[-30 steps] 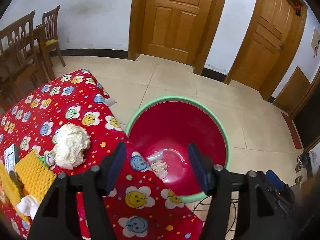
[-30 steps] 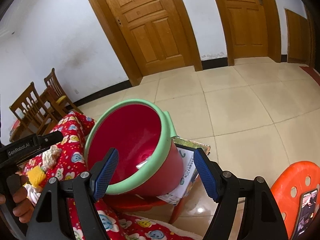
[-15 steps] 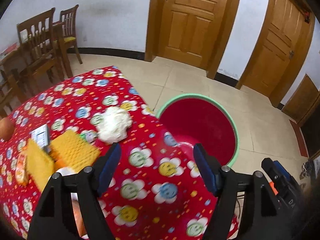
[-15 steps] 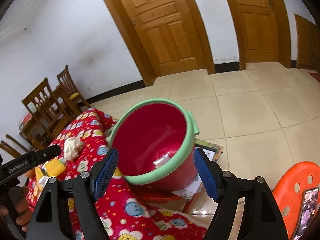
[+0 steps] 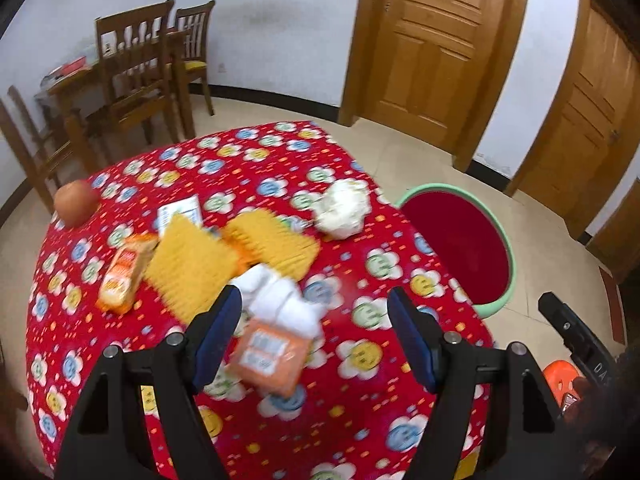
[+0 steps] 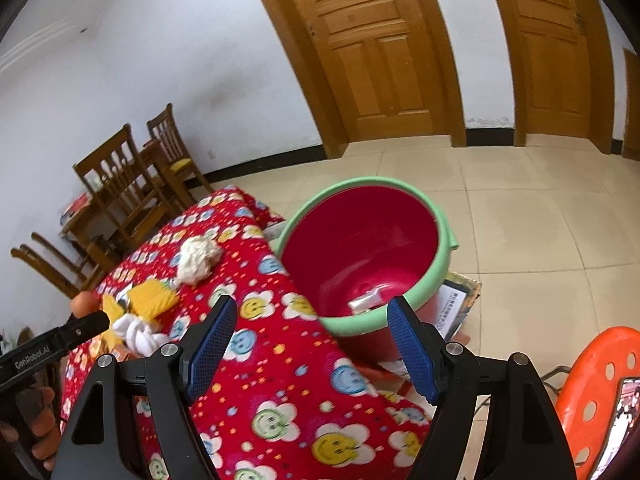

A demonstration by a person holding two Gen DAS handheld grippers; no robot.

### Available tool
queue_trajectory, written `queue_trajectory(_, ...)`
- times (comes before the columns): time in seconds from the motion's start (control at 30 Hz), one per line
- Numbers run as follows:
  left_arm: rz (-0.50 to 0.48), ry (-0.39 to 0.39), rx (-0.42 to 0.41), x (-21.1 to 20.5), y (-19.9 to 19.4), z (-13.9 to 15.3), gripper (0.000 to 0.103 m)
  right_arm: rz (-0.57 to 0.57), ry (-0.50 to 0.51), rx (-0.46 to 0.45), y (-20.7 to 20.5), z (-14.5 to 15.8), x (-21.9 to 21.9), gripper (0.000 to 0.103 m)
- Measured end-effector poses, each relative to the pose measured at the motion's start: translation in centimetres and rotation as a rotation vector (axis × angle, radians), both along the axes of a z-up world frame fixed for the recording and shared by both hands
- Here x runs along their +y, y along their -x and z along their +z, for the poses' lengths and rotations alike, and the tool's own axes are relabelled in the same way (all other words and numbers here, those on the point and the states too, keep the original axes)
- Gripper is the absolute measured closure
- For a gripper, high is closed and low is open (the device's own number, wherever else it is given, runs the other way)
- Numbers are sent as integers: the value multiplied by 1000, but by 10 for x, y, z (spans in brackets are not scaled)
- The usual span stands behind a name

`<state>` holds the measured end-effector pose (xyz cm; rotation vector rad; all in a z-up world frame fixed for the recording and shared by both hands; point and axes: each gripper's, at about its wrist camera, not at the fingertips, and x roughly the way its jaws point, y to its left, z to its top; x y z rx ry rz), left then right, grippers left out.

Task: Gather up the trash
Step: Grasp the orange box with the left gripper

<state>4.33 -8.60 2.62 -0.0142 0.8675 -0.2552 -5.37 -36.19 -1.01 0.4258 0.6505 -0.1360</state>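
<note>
Left wrist: left gripper (image 5: 314, 338) jaws spread, empty, above orange packet (image 5: 270, 354).

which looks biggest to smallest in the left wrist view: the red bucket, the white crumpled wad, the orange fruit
1. red bucket, clearly the largest.
2. white crumpled wad.
3. orange fruit, slightly smaller than the wad; the two look close, and the fisheye edge distortion makes that order unsure.

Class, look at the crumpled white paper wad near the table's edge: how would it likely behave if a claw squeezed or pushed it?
The wad looks loosely crumpled, so it probably compresses when squeezed. It seems light, likely sliding or tumbling across the tablecloth if pushed. Its lumpy shape suggests it won't roll far.
</note>
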Motion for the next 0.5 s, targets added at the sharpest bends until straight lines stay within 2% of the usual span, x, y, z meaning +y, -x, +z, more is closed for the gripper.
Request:
queue_trajectory(0.2, 34, 8, 37, 24, 7, -16, 28, 40, 10, 10, -1, 0, 18, 25)
queue_trajectory(0.5, 37, -25, 70, 30, 13, -36, 28, 62, 18, 30, -2, -3, 30, 25)
